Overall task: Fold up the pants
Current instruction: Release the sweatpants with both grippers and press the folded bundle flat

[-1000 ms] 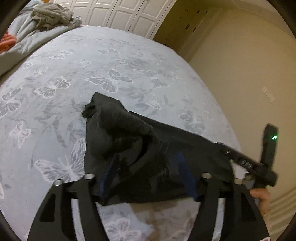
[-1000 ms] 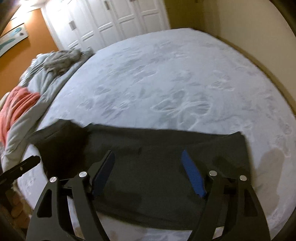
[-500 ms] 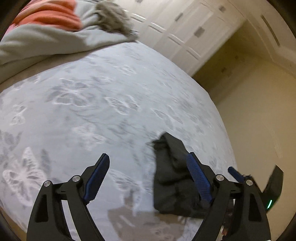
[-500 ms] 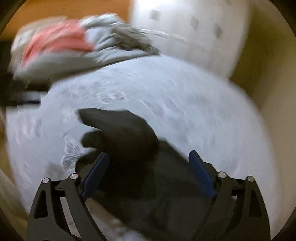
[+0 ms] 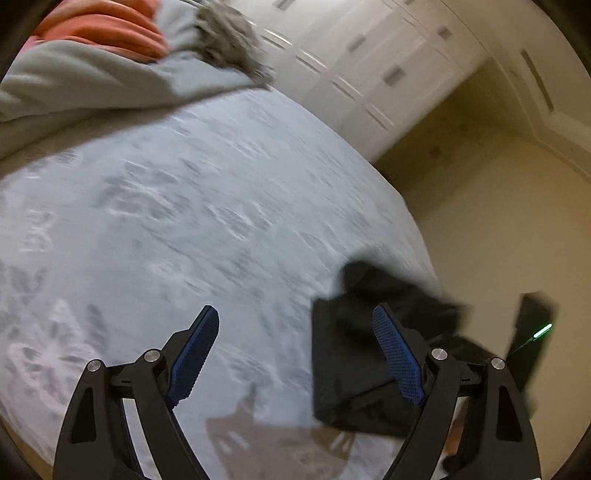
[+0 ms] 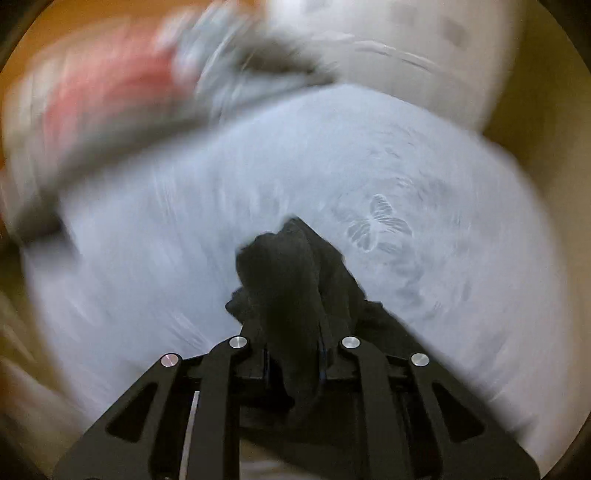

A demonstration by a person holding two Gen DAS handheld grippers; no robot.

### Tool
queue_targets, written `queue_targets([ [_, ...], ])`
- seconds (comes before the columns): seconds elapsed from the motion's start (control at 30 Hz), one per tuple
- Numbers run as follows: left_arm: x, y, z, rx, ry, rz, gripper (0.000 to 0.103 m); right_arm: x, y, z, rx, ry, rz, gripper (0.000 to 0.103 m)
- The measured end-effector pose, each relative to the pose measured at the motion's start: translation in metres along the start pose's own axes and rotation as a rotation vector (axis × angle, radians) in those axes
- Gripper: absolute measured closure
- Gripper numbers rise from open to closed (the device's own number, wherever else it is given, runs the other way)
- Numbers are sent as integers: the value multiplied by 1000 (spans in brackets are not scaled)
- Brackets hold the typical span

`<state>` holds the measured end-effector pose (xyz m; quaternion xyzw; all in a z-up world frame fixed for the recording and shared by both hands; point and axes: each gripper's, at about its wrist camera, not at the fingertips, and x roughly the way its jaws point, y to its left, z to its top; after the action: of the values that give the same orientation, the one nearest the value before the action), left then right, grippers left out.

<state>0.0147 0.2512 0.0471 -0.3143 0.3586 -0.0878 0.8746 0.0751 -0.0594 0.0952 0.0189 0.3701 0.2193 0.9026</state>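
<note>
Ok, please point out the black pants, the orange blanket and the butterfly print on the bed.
black pants (image 6: 291, 266): right wrist view, bunched top.
orange blanket (image 5: 110, 26): left wrist view, folded middle.
butterfly print (image 6: 376, 221): right wrist view, wings.

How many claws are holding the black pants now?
1. The right claw is shut on the pants; the left claw is open beside them, over the bed.

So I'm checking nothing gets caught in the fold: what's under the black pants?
Only the butterfly bedsheet shows around the pants, which the right gripper has just closed on. Whatever lies directly beneath the bunched cloth is covered.
</note>
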Motion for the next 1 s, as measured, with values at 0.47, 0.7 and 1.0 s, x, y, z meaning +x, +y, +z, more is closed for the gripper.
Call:
queue_targets([
  [0.47,112,-120,-105,302,328,-69,20,-53,-239,-187,746,73,-22,59],
  [0.7,138,-136,-116,352,331,-26,20,-71,-254,-186,809,6,55,27],
  [1.0,135,-121,-113,332,346,-12,20,-99,-264,-167,803,-73,109,14],
])
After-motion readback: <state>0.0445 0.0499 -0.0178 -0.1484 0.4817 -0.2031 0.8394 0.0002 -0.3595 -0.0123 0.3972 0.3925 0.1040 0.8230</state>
